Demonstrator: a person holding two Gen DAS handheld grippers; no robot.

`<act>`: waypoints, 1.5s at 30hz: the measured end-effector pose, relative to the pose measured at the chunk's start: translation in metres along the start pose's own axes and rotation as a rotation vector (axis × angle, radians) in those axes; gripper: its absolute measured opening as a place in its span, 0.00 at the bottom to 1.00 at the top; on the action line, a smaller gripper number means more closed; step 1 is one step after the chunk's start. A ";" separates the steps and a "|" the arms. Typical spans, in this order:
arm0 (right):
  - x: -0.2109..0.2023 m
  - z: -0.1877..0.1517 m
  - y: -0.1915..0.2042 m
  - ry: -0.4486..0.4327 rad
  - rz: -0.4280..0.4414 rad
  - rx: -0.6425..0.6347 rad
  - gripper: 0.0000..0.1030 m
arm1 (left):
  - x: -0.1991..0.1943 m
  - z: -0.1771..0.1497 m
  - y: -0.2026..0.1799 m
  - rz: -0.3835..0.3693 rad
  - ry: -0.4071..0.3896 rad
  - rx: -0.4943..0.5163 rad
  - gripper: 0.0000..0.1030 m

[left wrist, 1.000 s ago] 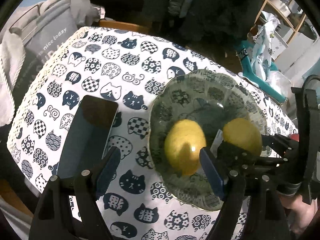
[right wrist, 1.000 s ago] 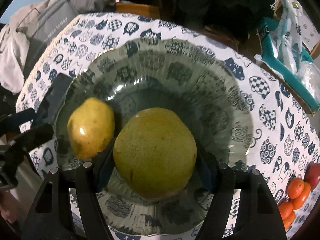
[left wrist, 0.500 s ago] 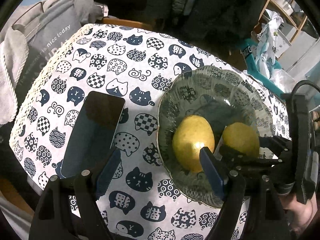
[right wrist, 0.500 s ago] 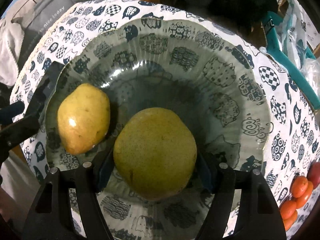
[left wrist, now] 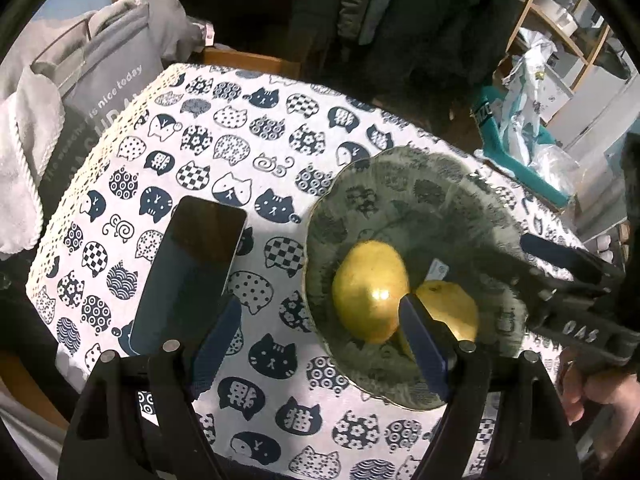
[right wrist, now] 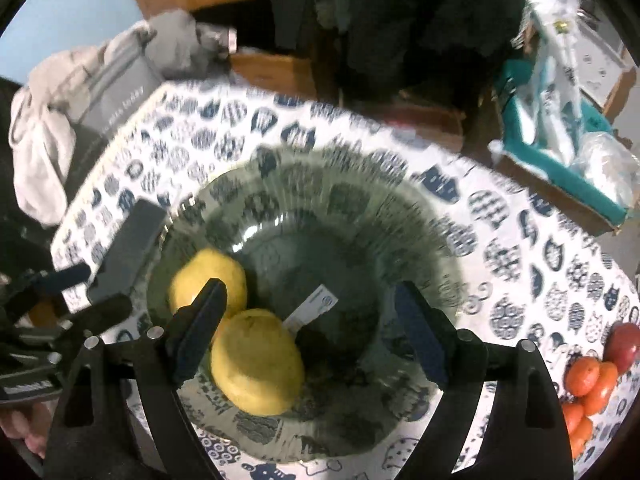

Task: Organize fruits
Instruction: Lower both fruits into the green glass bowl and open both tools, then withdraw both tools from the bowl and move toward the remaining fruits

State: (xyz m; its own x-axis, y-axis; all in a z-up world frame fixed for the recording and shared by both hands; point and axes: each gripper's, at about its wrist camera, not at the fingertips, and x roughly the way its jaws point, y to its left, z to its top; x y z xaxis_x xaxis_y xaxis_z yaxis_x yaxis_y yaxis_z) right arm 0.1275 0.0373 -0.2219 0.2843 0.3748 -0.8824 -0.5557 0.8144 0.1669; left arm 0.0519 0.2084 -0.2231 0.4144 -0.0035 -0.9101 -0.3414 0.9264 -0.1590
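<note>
Two yellow pears lie side by side in a green glass plate (left wrist: 420,184) on the cat-print tablecloth. In the left wrist view one pear (left wrist: 368,292) is left of the other pear (left wrist: 456,312). In the right wrist view the near pear (right wrist: 256,364) lies below the far pear (right wrist: 224,276) in the plate (right wrist: 400,208). My right gripper (right wrist: 312,332) is open and empty, raised above the plate; it also shows in the left wrist view (left wrist: 560,272). My left gripper (left wrist: 320,340) is open and empty over the cloth at the plate's left edge.
A dark phone (left wrist: 192,276) lies on the cloth left of the plate. Orange tomatoes (right wrist: 592,384) and a red fruit (right wrist: 622,344) sit at the table's right edge. A grey bag (left wrist: 100,92) and a towel hang at the left, a teal box (right wrist: 560,148) lies beyond the table.
My right gripper has opened and let go of the pear, which now lies in the plate beside the other pear. The right gripper has lifted and pulled back. The left gripper has drawn back slightly.
</note>
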 end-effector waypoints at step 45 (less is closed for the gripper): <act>-0.284 -0.106 -0.094 -0.395 -0.223 0.139 0.86 | -0.165 -0.033 -0.153 -0.193 -0.307 0.290 0.89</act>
State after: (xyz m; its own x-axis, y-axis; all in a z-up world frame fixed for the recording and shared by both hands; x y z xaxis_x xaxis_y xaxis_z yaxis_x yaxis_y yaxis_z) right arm 0.0164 -0.1931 -0.0339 0.6753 0.3022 -0.6728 -0.3449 0.9357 0.0740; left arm 0.0078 0.0551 -0.0616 0.6929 -0.1147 -0.7119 -0.0019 0.9870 -0.1608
